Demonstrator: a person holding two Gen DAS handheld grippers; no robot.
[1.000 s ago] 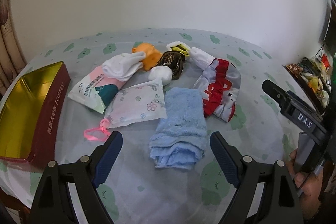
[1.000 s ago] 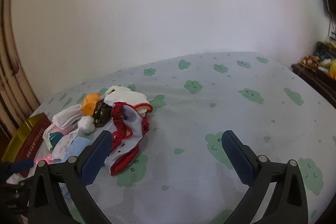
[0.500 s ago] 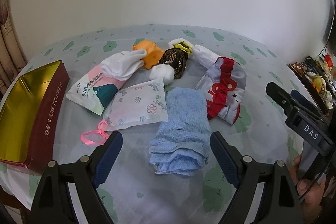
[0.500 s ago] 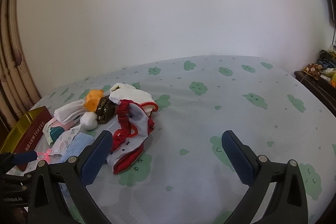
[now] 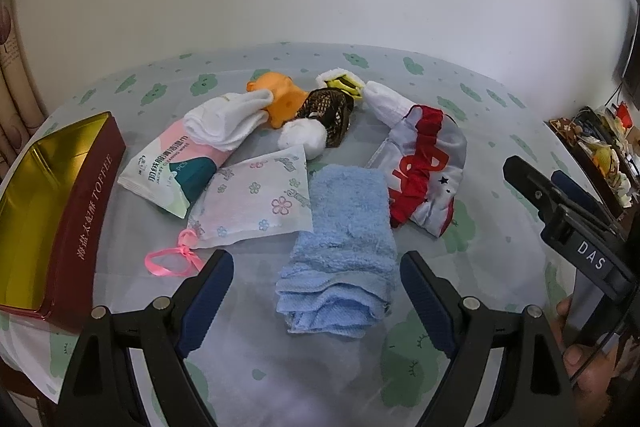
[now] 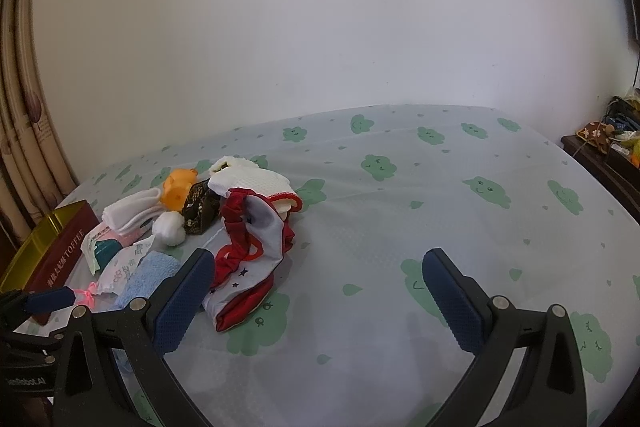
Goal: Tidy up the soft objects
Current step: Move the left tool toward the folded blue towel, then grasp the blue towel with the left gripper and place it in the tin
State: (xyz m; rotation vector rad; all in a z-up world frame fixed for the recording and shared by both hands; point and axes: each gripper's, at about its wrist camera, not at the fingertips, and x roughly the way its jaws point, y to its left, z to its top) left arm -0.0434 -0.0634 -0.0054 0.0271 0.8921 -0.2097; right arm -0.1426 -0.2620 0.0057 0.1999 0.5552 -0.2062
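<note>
The left gripper (image 5: 312,291), fingers spread wide and empty, is hovering just near of the folded blue towel (image 5: 344,247), whose long axis is running near-to-far between them, while the right gripper (image 6: 320,291), likewise parted, is hanging farther right.

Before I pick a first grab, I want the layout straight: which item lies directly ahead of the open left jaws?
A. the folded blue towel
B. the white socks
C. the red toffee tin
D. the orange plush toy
A: in the left wrist view the folded blue towel lies between and just beyond the left gripper's spread jaws, while the red toffee tin sits off to the left.
</note>
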